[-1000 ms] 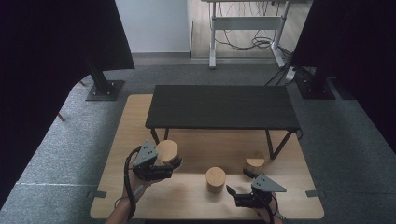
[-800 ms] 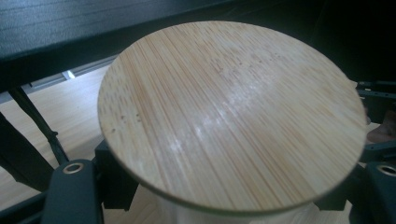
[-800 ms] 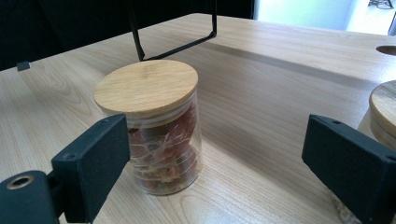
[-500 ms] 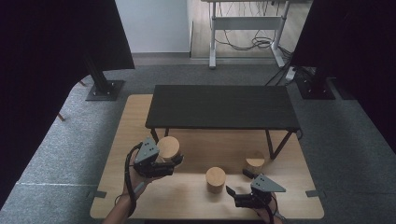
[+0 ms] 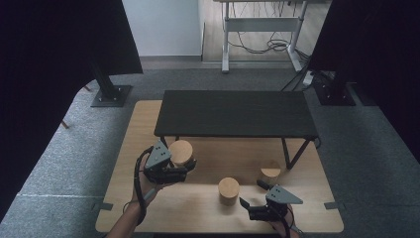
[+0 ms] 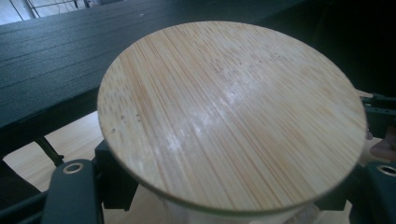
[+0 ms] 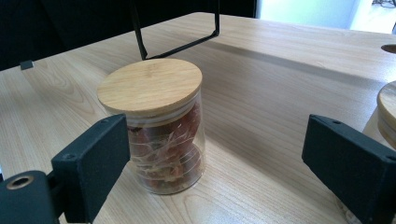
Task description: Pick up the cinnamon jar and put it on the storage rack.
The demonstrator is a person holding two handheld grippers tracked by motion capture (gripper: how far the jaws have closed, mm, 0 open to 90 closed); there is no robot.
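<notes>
Left gripper (image 5: 185, 167) raised, clamping jar (image 5: 181, 151), right gripper (image 5: 249, 193) low, agape

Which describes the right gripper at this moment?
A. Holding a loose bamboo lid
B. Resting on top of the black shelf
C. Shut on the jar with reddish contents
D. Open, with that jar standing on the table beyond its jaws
D. In the right gripper view the right gripper has its jaws wide apart, and the jar with reddish contents stands untouched on the wooden table.

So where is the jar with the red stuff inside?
In the right gripper view the jar stands on the wooden table, just ahead of the right gripper, nearer its left jaw. Behind it is the black shelf's leg.
</notes>
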